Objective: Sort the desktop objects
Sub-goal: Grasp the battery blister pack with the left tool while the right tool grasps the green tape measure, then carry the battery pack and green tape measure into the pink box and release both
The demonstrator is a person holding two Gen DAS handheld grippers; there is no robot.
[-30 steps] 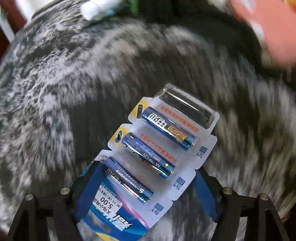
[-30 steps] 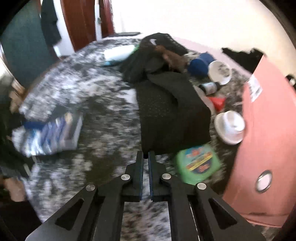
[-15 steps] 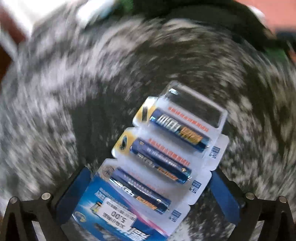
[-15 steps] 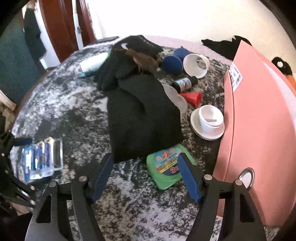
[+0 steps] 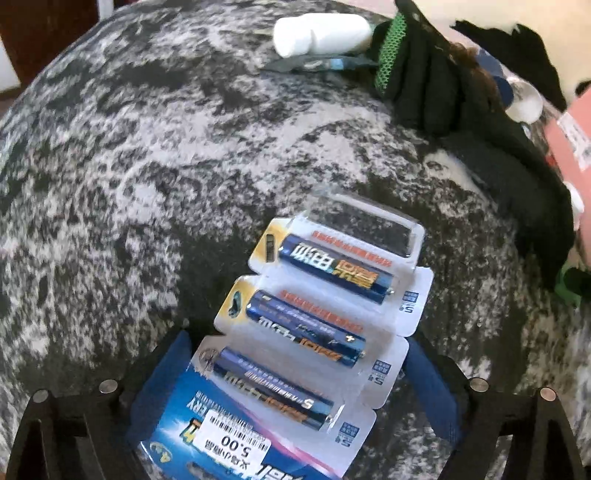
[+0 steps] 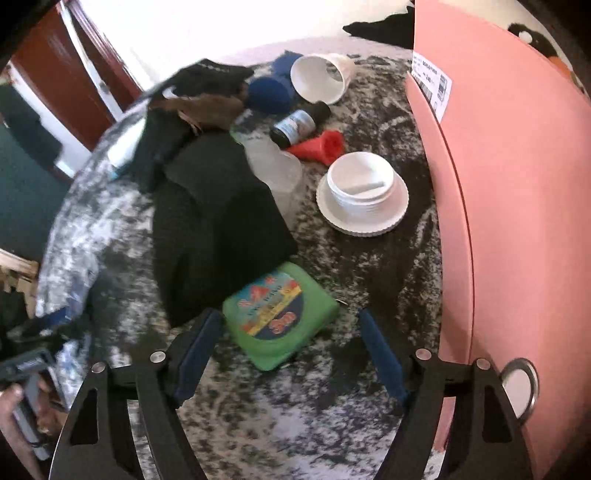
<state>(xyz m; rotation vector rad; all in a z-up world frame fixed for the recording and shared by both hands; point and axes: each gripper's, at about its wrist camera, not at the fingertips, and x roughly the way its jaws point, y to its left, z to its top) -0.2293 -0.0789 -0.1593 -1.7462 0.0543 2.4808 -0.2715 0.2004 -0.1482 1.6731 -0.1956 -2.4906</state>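
A blister pack of blue AA batteries [image 5: 306, 332] lies flat on the grey mottled tabletop [image 5: 147, 166], its near end between the fingers of my left gripper [image 5: 295, 380], which is open around it without gripping. My right gripper [image 6: 290, 354] is open just above the table, with a green tape measure [image 6: 279, 319] lying between and slightly ahead of its fingertips. A black cloth [image 6: 218, 218] lies just behind the tape measure.
A pink box [image 6: 517, 206] stands at the right. Behind the cloth lie a white lid [image 6: 364, 194], red cone [image 6: 317, 146], small dark bottle [image 6: 297, 123], white cup [image 6: 321, 77], blue ball [image 6: 267, 92]. A white bottle [image 5: 321, 33] and black-green glove [image 5: 413, 70] lie far back.
My left gripper opened and let go of the battery pack, which now rests on the table. My right gripper opened from shut and moved forward and down to the green tape measure.
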